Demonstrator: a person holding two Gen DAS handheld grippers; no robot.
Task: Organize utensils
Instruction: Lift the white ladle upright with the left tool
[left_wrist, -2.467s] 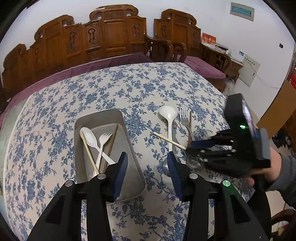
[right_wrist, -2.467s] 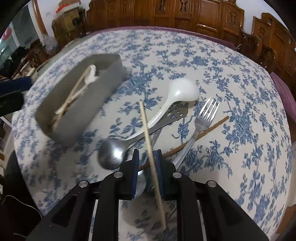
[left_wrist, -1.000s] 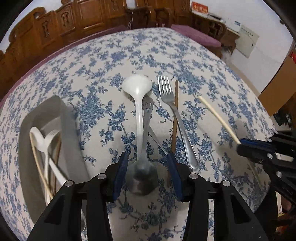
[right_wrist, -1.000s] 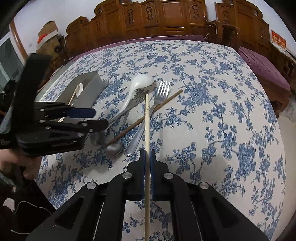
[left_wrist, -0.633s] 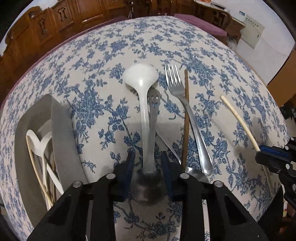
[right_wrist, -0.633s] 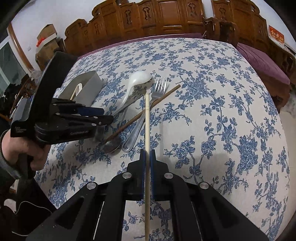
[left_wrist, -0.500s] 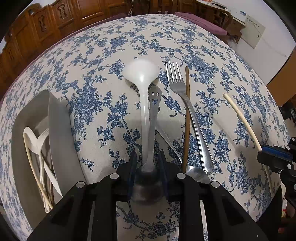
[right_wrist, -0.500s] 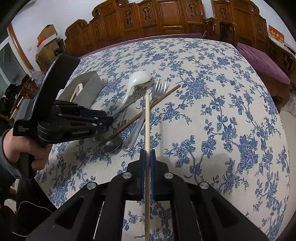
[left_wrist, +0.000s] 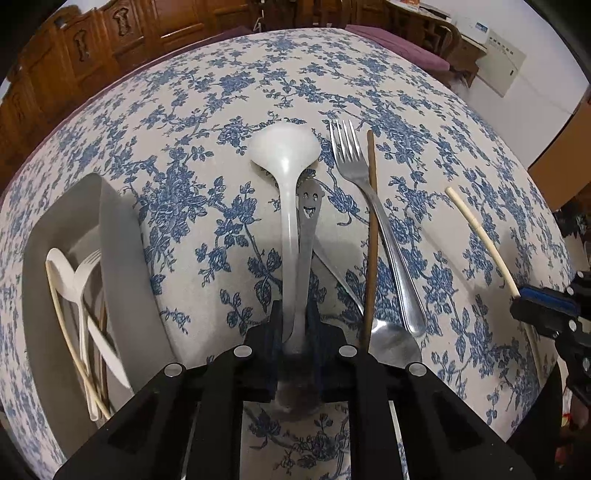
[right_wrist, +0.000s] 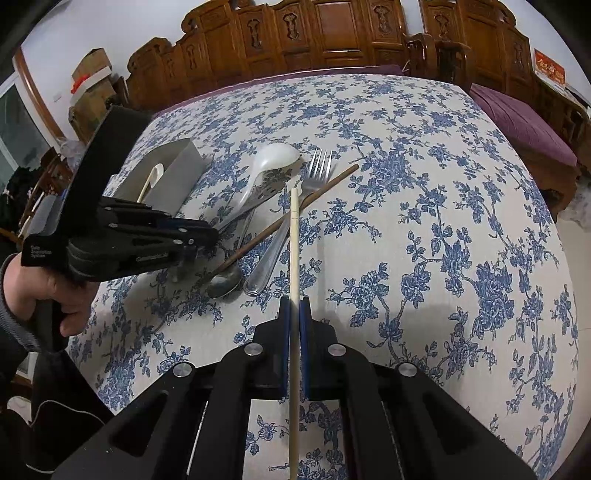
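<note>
The left claw (left_wrist: 295, 332) pinches the white ladle (left_wrist: 284, 155) and a smiley-handled steel utensil (left_wrist: 308, 221) together, still on the worktop (left_wrist: 424, 110); the right claw (right_wrist: 294, 314) clamps a pale chopstick (right_wrist: 294, 236) aloft, presumably bound for the grey tray (left_wrist: 122, 258) at nine o'clock.
</note>
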